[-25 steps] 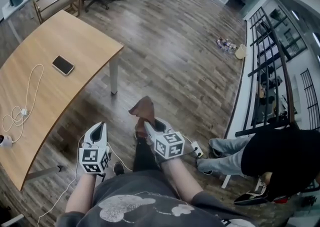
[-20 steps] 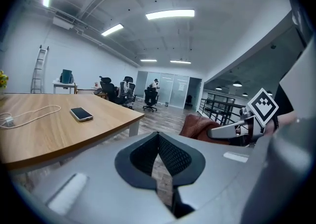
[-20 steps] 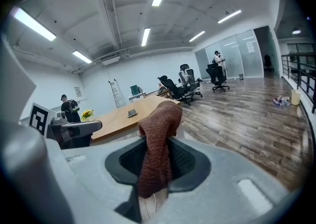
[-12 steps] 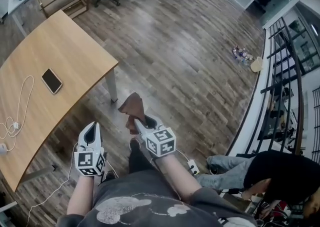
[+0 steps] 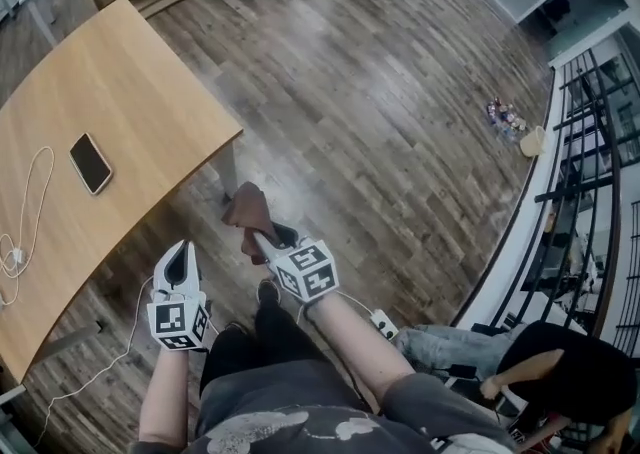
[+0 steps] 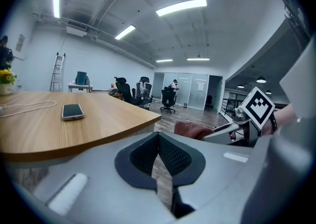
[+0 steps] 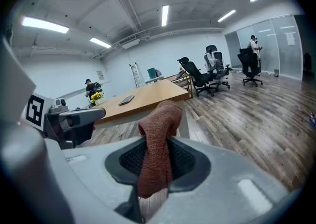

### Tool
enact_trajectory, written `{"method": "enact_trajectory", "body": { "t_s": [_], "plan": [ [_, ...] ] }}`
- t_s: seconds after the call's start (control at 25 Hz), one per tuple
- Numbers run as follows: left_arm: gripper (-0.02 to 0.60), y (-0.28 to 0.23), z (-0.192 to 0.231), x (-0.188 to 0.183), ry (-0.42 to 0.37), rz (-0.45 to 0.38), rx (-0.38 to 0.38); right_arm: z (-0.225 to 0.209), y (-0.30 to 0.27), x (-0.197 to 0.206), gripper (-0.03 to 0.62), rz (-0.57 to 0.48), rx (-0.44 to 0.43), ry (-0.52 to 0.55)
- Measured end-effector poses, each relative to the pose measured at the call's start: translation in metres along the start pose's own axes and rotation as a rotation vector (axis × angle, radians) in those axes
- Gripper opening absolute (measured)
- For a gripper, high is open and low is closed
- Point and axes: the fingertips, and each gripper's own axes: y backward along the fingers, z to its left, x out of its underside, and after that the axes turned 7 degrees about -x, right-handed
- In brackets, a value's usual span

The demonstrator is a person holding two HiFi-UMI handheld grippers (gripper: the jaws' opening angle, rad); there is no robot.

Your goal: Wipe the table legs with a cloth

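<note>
Between right hand-held gripper (image 5: 258,236) jaws: brown cloth (image 5: 246,210) clamped, near table leg (image 5: 228,171).

Nothing legible so far: no word, number or brand can be read in any view. Black-and-white square markers are seen on the cubes of the left gripper (image 5: 182,247) and the right gripper (image 5: 260,236), but no letters or digits are carried by them. The phone (image 5: 90,163) on the table (image 5: 150,92) is shown with a dark, blank screen. Sheets (image 7: 290,39) on the far glass wall are too small to be read.
</note>
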Motion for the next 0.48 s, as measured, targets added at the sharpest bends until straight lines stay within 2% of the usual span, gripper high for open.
{"method": "enact_trajectory", "body": {
  "t_s": [0.16, 0.48],
  "plan": [
    [0.018, -0.021, 0.016, 0.032, 0.018, -0.008, -0.006, -0.005, -0.045, 0.010, 0.092, -0.014, -0.032, 0.010],
    [0.018, -0.072, 0.058, 0.068, 0.018, -0.064, -0.041, -0.019, -0.131, 0.011, 0.092, -0.021, -0.092, 0.051]
  ]
}}
